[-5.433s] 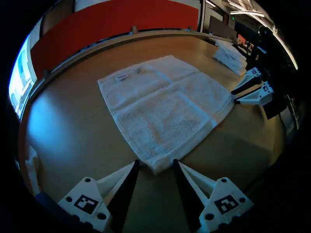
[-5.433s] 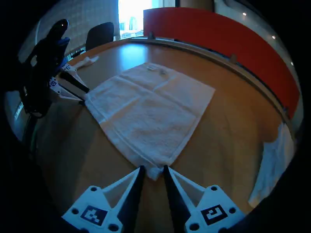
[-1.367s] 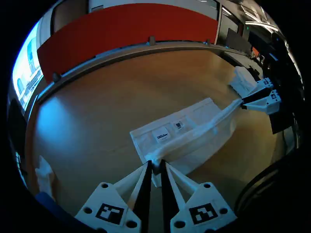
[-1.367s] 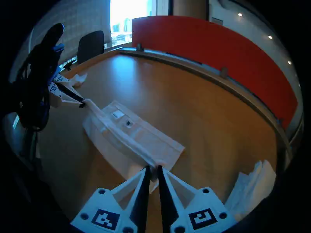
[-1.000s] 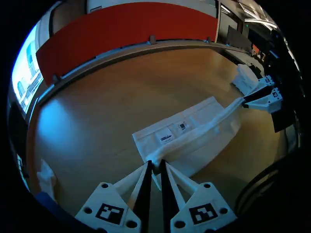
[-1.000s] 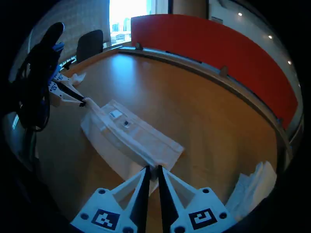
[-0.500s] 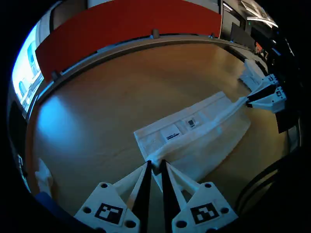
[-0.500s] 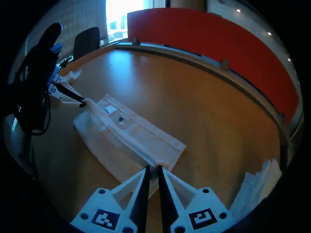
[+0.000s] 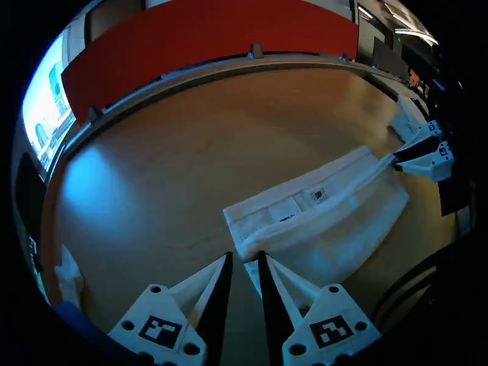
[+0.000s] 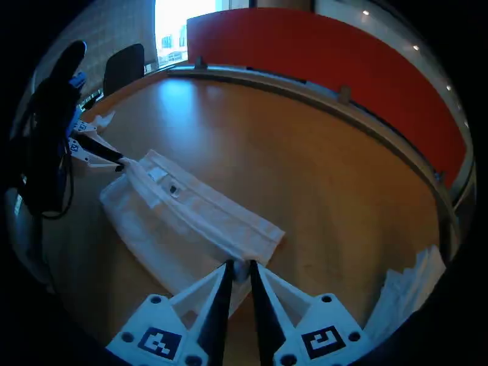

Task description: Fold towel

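Observation:
A white towel (image 9: pixel 323 226) lies on the wooden table (image 9: pixel 183 140), doubled over into a long strip with its labels facing up. In the left gripper view my left gripper (image 9: pixel 244 262) stands at the towel's near corner, its fingers slightly parted with the corner loose between them. In the right gripper view my right gripper (image 10: pixel 240 267) is shut on the opposite end corner of the towel (image 10: pixel 183 226). Farther off, the right gripper (image 9: pixel 398 161) pinches the strip's far corner. The left gripper (image 10: pixel 119 165) sits at the towel's other end, held by a dark-gloved hand.
A red partition (image 9: pixel 201 30) runs along the table's far edge. A stack of folded white towels (image 10: pixel 409 293) lies at the table's right side. A small white cloth (image 9: pixel 67 274) lies near the left edge. A dark chair (image 10: pixel 125 67) stands beyond the table.
Both grippers carried the lifted towel edge over and lowered it, so the towel now lies folded in half. In the last half second the left fingers have parted a little.

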Demonstrator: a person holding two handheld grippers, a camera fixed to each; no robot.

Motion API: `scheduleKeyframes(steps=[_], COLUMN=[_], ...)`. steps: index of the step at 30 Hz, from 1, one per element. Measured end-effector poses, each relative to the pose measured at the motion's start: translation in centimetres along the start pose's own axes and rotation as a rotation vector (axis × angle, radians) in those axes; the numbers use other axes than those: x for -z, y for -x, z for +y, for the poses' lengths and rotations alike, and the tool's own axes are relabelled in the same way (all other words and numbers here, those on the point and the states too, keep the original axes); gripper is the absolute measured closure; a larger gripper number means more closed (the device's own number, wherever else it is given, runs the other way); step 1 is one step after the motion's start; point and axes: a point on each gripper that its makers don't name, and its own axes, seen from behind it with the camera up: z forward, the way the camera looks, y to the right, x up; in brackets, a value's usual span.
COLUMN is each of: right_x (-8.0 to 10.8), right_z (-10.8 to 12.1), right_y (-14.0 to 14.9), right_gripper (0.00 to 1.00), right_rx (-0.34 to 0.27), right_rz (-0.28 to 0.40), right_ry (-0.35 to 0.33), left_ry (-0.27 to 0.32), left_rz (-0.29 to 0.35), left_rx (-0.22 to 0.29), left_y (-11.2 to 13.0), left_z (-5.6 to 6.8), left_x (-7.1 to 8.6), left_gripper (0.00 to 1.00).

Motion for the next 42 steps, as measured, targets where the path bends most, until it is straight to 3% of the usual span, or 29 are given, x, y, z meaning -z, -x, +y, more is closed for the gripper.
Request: scheduleKeyframes(steps=[7,11,14,16,20,22,26,30,42], right_x=[-0.8,-0.9,-0.9,-0.9,-0.9,-0.8,-0.6,-0.3,0.9], right_z=[1.1,1.7,2.1,2.4,3.1,3.3,3.4,3.3,2.3], right_y=[-0.3,-0.8,-0.8,-0.8,-0.9,-1.1,-1.4,-1.5,-0.6], right_gripper=[0.6,0.27,0.15,0.14,0.12,0.12,0.1,0.0,0.0], right_rx=[-0.014,-0.011,0.001,0.006,0.008,0.008,0.009,0.008,0.001], right_rz=[0.004,0.02,0.023,0.023,0.028,0.033,0.043,0.049,0.047], right_ry=[0.04,0.065,0.081,0.092,0.121,0.126,0.127,0.126,0.107], left_ry=[-0.02,-0.04,-0.054,-0.062,-0.085,-0.099,-0.12,-0.117,-0.091], left_rz=[0.005,0.014,0.023,0.024,0.033,0.042,0.058,0.063,0.063], left_rx=[0.008,0.013,0.019,0.021,0.028,0.034,0.049,0.059,0.064], left_y=[-0.4,-0.7,-0.9,-0.9,-1.3,-1.5,-1.9,-2.0,-1.3], left_z=[-0.6,-1.2,-1.7,-2.0,-2.7,-3.1,-3.9,-4.0,-2.9], left_x=[-0.5,-0.6,-0.5,-0.5,-0.4,-0.2,0.3,0.7,1.7], left_gripper=[0.58,0.44,0.35,0.24,0.14,0.04,0.04,0.04,0.04])
